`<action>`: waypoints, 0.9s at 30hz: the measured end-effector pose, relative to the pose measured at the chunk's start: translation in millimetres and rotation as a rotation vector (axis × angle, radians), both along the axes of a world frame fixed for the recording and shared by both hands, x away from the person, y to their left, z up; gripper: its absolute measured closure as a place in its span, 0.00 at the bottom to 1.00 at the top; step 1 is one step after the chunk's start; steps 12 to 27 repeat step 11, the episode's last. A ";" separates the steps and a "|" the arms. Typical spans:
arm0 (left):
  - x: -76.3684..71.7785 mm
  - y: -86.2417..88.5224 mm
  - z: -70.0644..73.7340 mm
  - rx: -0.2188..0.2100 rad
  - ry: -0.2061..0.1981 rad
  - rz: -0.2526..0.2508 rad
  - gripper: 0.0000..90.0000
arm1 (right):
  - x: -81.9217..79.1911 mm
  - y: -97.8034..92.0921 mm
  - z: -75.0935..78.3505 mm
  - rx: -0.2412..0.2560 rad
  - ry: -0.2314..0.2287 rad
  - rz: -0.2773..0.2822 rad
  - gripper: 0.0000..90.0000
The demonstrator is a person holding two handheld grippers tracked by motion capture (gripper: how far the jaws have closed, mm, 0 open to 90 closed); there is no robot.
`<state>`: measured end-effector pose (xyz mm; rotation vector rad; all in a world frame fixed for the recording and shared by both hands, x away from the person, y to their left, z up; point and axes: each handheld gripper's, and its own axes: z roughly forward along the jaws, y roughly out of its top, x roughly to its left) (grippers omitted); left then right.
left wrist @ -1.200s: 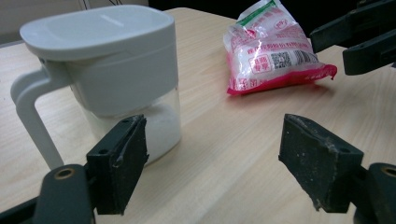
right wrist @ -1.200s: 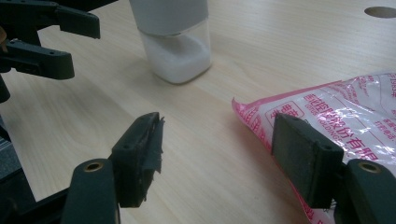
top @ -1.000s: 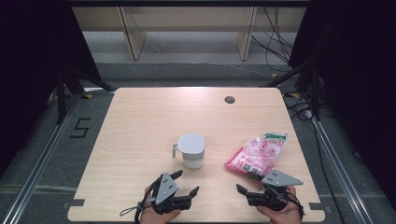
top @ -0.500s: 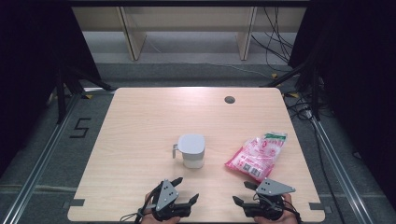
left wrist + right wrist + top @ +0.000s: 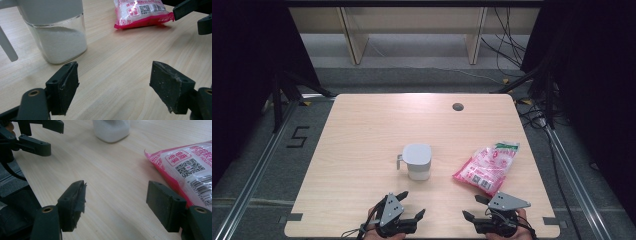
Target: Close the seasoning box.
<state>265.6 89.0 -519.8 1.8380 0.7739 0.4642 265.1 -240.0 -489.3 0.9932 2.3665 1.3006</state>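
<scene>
A glass jar (image 5: 417, 161) with a grey lid and side handle stands mid-table, holding white powder (image 5: 60, 42). A pink and white sealed bag (image 5: 488, 166) lies to its right, seen also as the bag (image 5: 141, 11) and the bag (image 5: 185, 167). My left gripper (image 5: 411, 204) hovers near the table's front edge, open and empty, just short of the jar. My right gripper (image 5: 475, 207) sits open and empty at the front right, its right jaw beside the bag's near corner. In the right gripper view the jar (image 5: 111, 130) stands far ahead, and the left gripper (image 5: 37, 135) shows at the top left.
The wooden table (image 5: 362, 135) has a small dark hole (image 5: 457, 106) near its far right. Metal rails run along both sides on the floor, with a "5" marking (image 5: 297, 136) at left. Cables (image 5: 512, 35) lie beyond the far right corner.
Both grippers have drawn back toward the table's near edge. The jar and the bag have not moved.
</scene>
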 end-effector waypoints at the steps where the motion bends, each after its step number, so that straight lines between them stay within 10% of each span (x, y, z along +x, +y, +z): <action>1: 0.1 0.2 -0.1 -0.004 0.000 0.001 0.25 | -0.4 0.3 0.1 0.005 0.011 -0.001 0.35; 10: 4.4 8.0 -0.3 0.041 -0.009 0.008 0.25 | 0.2 -0.6 0.3 -0.002 -0.008 -0.007 0.35; 27: 5.0 6.5 -2.0 -0.004 -0.001 0.020 0.25 | 0.1 -0.5 0.3 -0.003 -0.008 -0.007 0.35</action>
